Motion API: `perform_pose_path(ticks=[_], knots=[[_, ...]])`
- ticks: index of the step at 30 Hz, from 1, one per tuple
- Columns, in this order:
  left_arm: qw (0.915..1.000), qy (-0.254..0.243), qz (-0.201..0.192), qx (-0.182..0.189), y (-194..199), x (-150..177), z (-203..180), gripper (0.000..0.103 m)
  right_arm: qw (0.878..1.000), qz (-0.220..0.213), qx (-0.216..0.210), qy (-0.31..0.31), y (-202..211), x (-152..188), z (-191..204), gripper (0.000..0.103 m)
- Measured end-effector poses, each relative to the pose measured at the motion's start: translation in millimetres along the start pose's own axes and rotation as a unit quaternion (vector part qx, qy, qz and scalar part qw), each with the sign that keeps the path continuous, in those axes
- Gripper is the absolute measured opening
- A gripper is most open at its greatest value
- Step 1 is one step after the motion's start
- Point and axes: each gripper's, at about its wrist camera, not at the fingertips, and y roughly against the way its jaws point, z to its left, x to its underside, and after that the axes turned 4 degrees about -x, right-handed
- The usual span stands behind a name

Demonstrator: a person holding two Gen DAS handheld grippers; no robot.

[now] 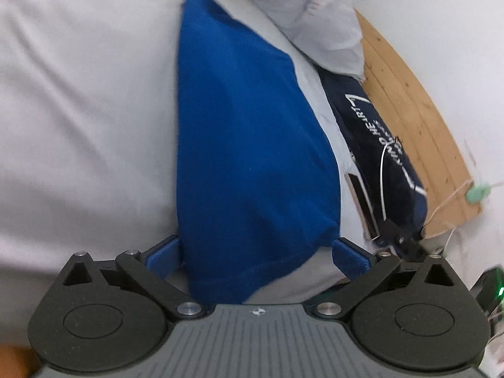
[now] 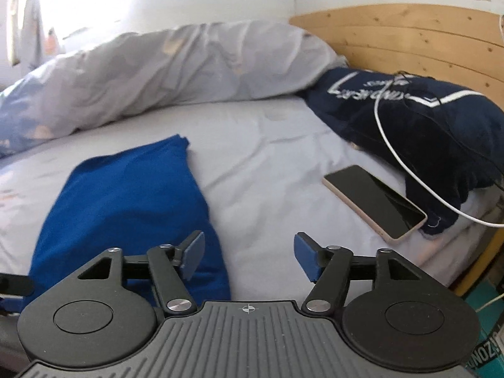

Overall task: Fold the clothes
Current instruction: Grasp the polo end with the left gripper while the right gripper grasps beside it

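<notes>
A bright blue garment lies folded into a long strip on the pale grey bed sheet. My left gripper is open wide, with the near end of the strip lying between its blue pads and no pad pressing on it. In the right wrist view the same blue garment sits to the left. My right gripper is open over bare sheet, its left finger above the garment's right edge and nothing between the pads.
A dark navy garment with white lettering lies bunched at the wooden headboard, with a white cable looped over it. A phone lies face up beside it. A crumpled grey duvet runs along the far side.
</notes>
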Motion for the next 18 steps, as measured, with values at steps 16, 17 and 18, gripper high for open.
perform_pose_path(ticks=[16, 17, 18], knots=[[0.9896, 0.138, 0.043, 0.000, -7.1, -13.0, 20.2, 0.018, 0.970, -0.011, -0.148, 0.194, 5.2, 20.0, 71.5, 0.079], [0.9892, 0.140, 0.043, 0.001, -6.0, -14.7, 19.0, 0.017, 0.963, -0.006, -0.152, 0.224, 5.4, 25.1, 82.5, 0.079], [0.9889, 0.142, 0.044, 0.006, -3.8, -16.1, 17.5, 0.017, 0.956, -0.004, -0.157, 0.247, 5.7, 29.8, 91.7, 0.079]])
